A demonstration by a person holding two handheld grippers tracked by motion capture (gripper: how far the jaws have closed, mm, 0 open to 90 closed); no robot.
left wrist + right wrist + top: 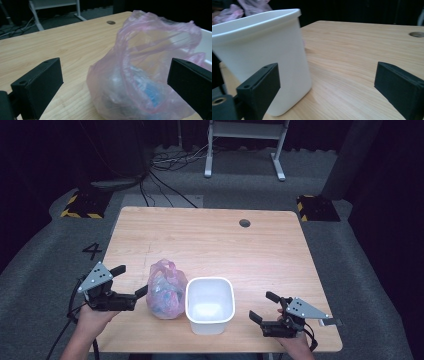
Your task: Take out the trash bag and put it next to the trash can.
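Trouble was mostly the thin, crinkly pink plastic bag (166, 295) with bluish stuff inside, which sat near the front of the light wooden table (210, 240), touching the empty white plastic tub (210, 305) on its right. The left gripper (131, 282) had its jaws spread wide just beside the bag, so a pinch on loose film could've torn it or slipped. The right gripper (264, 306), also spread and holding nothing, sat near the tub and could've knocked that light thing over.

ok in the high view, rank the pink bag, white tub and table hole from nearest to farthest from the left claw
1. Pink plastic bag, right beside the left claw, nearly touching one jaw.
2. White plastic tub, just past the bag.
3. Round cable hole, near the table's far edge.
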